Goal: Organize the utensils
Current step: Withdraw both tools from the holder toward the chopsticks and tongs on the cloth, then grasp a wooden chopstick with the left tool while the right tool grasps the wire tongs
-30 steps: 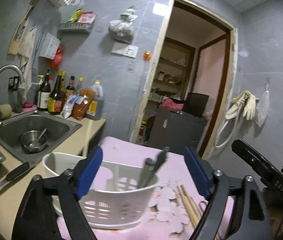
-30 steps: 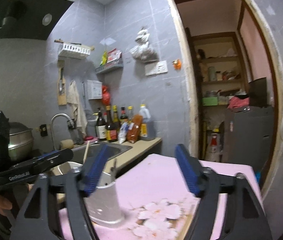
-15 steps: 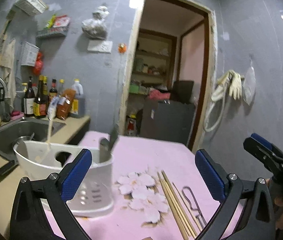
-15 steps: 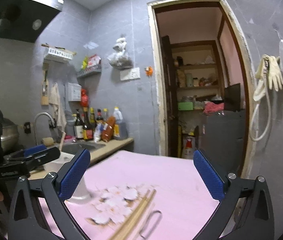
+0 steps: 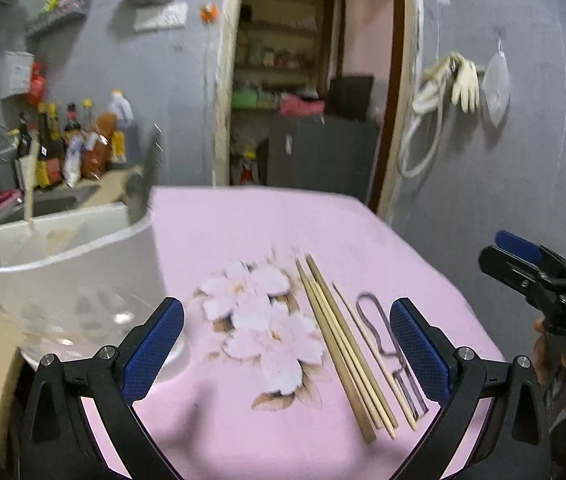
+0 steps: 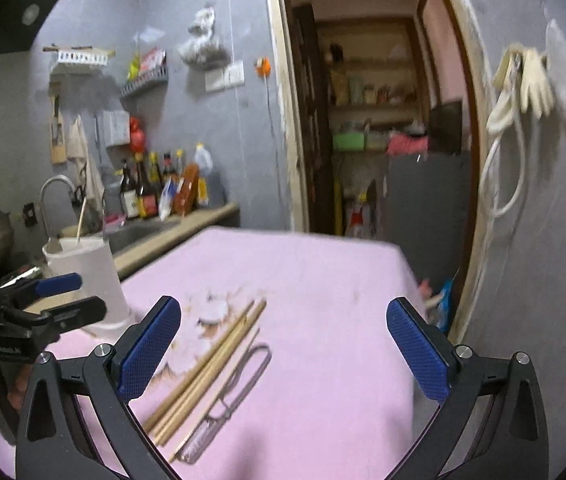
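Several wooden chopsticks lie side by side on the pink flowered cloth, with a bent metal wire utensil just right of them. A white perforated utensil holder stands at the table's left with a chopstick and a dark blade sticking up in it. My left gripper hangs wide open above the chopsticks, nothing between its pads. In the right wrist view my right gripper is also wide open over the cloth; the chopsticks, wire utensil and holder lie to its left.
A counter with a sink and sauce bottles runs behind the holder. Beyond the table's far edge an open doorway shows shelves and a dark cabinet. Gloves and a hose hang on the right wall. The other gripper is at the right.
Both grippers' jaws have spread wider and both have dropped and swung rightward from the holder; the chopsticks and wire utensil now sit between the left gripper's fingers.
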The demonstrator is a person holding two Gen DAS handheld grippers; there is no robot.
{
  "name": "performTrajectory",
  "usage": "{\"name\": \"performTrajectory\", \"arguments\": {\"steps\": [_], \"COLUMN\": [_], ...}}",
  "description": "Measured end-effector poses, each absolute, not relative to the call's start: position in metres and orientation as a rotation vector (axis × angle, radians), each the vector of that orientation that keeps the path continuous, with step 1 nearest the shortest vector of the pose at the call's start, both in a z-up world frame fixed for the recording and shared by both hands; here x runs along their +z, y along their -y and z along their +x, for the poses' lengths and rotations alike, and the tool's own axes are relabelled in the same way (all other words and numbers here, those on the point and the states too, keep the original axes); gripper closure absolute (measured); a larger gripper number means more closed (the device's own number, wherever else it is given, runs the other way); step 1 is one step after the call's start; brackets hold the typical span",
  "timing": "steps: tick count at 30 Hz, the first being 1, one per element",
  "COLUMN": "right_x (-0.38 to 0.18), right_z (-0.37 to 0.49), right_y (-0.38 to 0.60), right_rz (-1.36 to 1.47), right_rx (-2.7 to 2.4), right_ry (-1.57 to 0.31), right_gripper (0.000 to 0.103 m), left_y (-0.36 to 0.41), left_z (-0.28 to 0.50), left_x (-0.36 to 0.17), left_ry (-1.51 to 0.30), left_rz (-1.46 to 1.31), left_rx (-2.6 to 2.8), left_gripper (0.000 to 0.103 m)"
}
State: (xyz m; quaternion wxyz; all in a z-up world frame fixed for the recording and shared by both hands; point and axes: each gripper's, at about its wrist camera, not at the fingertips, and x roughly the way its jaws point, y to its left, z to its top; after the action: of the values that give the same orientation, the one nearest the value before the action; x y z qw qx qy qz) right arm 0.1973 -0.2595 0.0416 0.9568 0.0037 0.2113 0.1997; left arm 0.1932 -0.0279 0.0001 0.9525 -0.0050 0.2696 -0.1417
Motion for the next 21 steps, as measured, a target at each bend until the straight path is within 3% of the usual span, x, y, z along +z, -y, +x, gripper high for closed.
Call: {"name": "performTrajectory", "arguments": {"steps": [7,10,12,17,21], "right_x": [0.018,0.010,0.004,-0.007,-0.012], "right_z": [0.218,0.222,0.224,0.224,0.224], "right_y": [0.260,0.256,0.251,0.238,0.227], "right_rz": [-0.019,-0.041,-0.067,-0.096,-0.152], "right_rx": [0.436,0.459,0.483,0.542,0.563], "right_ry": [-0.597,-0.662,-0.710,-0.780,-0.814], "right_gripper": [0.000,0.005,0.019,0.024,0.039], "left_y": [0.036,0.038,0.041,0.051,0.054], "left_z": [0.216,0.223,0.228,0.239,0.249], "left_x": [-0.022,-0.030,-0.035,-0.040,-0.046], "left_ry": [-0.695,-0.754,-0.785,-0.837,-0.884], "left_rz": [0.018,0.032,0.040,0.048,0.045], "left_rx": [-0.307,-0.333,-0.347,-0.392,-0.414], "left_gripper": [0.006,0.027,0.041,0.058,0.068]}}
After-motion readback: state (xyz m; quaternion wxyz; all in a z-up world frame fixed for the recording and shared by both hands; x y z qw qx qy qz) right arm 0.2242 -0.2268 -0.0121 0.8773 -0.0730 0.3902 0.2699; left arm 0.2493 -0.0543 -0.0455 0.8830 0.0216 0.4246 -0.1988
